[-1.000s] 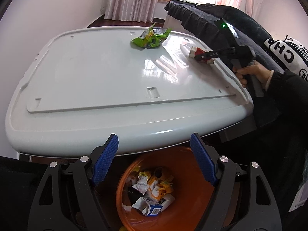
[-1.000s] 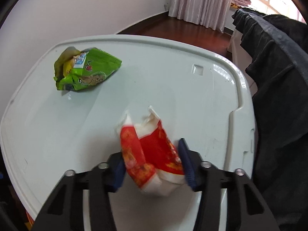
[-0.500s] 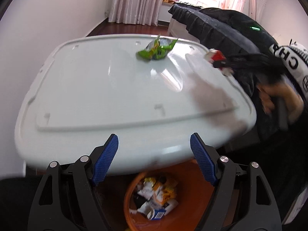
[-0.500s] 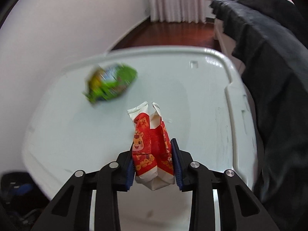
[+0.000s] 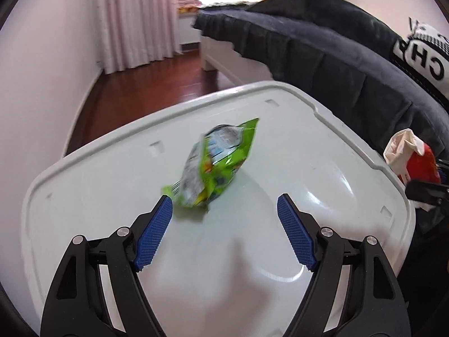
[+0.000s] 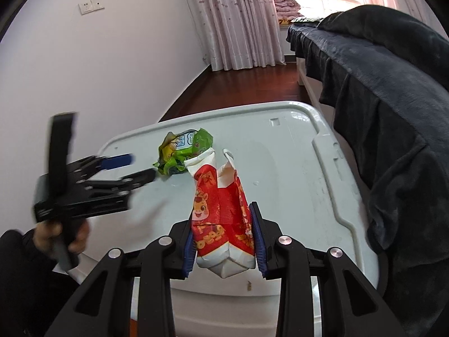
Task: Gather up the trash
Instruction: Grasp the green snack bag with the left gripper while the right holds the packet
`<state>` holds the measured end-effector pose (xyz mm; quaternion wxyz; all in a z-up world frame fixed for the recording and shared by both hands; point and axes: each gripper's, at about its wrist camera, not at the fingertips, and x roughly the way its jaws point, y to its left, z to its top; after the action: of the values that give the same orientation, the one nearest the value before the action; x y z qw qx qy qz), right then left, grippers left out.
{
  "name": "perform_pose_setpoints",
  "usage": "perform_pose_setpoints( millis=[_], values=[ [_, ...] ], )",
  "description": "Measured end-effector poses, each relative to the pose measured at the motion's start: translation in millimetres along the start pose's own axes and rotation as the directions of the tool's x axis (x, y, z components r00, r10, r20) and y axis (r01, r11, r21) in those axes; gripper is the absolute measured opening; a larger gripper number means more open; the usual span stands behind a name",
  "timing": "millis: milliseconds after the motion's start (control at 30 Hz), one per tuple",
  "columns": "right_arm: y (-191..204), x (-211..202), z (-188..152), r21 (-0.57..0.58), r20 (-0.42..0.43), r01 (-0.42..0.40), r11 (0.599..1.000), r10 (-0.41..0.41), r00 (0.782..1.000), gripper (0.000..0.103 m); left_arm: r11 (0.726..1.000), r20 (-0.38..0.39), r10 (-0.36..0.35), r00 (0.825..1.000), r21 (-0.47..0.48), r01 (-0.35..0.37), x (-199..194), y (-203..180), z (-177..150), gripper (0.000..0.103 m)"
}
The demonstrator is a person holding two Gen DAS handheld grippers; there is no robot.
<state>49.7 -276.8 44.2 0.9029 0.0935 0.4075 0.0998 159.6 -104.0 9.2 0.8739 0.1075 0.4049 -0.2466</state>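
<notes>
- Your left gripper (image 5: 224, 219) is hovering over the white plastic lid (image 5: 112, 196), its blue-padded fingers (image 5: 153, 236) spread wide and gripping nothing.
- In the right wrist view that same left gripper (image 6: 137, 168) is showing blurred at the left, its tips just beside the green wrapper, so you are reaching in rather than closing.
- The green snack wrapper (image 5: 216, 165) is lying crumpled near the middle of the lid, just ahead of the open jaws; its near corner is sitting close to the left pad, though whether it is touching is hard to tell through the blur.
- The step in hand, as I judge it, is the approach to this wrapper: you are lining up but not yet straddling it.
- The next move is calling for you to push forward until the wrapper is lying between both pads, shifting a little to your right so it is centred, then to squeeze. The foil looks light and slippery, so it may be sliding away if a pad nudges it first.
- Your right gripper (image 6: 224, 241) is clamping the red and white paper packet (image 6: 221, 213) firmly between its pads, holding it upright and above the lid's near edge.
- That packet (image 5: 409, 154) is also peeking in at the right edge of the left wrist view.
- No bin is showing in either view, so you are still needing to carry the packet off the lid and find one.
- The dark blanket (image 6: 393, 112) is draping close along the lid's right side; keep the packet clear of it.
</notes>
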Motion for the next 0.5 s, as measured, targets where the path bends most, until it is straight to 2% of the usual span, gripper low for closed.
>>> perform_pose_setpoints(
  millis=[167,367,500],
  values=[
    [0.5,2.7,2.2,-0.006,0.009,0.002,1.0,-0.002,1.0,0.034,0.995,-0.007,0.036,0.999,0.09,-0.035,30.9,-8.1,13.0,0.075],
    [-0.1,5.7,3.0,0.004,0.007,-0.001,1.0,0.001,1.0,0.034,0.995,0.012,0.051,0.999,0.081,-0.052,53.8,-3.4,25.2,0.077],
    [-1.2,8.3,3.6,0.012,0.001,-0.006,1.0,0.006,1.0,0.034,0.991,0.035,0.093,0.995,0.089,-0.096,65.7,-3.9,34.3,0.081]
  ],
)
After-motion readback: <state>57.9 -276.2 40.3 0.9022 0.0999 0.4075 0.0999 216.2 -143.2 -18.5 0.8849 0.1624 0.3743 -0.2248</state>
